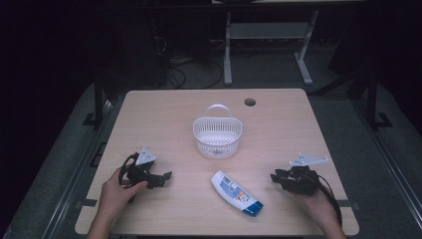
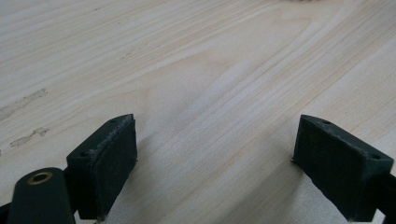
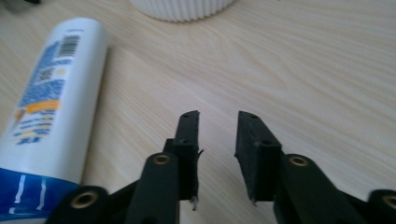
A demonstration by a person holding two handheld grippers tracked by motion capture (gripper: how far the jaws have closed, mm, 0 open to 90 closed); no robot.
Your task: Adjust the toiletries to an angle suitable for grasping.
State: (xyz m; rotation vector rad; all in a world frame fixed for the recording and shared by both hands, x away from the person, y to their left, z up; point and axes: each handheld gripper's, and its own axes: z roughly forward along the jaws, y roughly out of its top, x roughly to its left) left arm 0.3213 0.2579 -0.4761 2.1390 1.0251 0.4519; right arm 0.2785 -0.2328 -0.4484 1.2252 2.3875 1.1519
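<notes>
Centrally, a white slotted plastic basket (image 1: 217, 135) with a hoop handle stands upright on the pale wood-grain tabletop (image 1: 164, 109), its mouth up, so a thing could be lowered in from above. A white plastic bottle with a blue cap and a blue-and-orange label (image 1: 236, 193) lies flat on its side on the near side of the basket, apart from it, cap end pointing toward the table's near edge; lying so, its long body offers itself to a sideways pinch. The right gripper (image 1: 276, 176) sits to the near right of the basket, just beside the bottle and not touching it; its jaws stand narrowly apart with nothing between them, aimed past the bottle's side (image 3: 51, 107). The left gripper (image 1: 165, 177) rests to the near left of the basket, jaws spread wide over bare wood (image 2: 215, 140), apparently idle. Beyond the basket lie a round cable hole (image 1: 250, 102), a grey floor, another desk's white legs (image 1: 228, 55), and darkness.
</notes>
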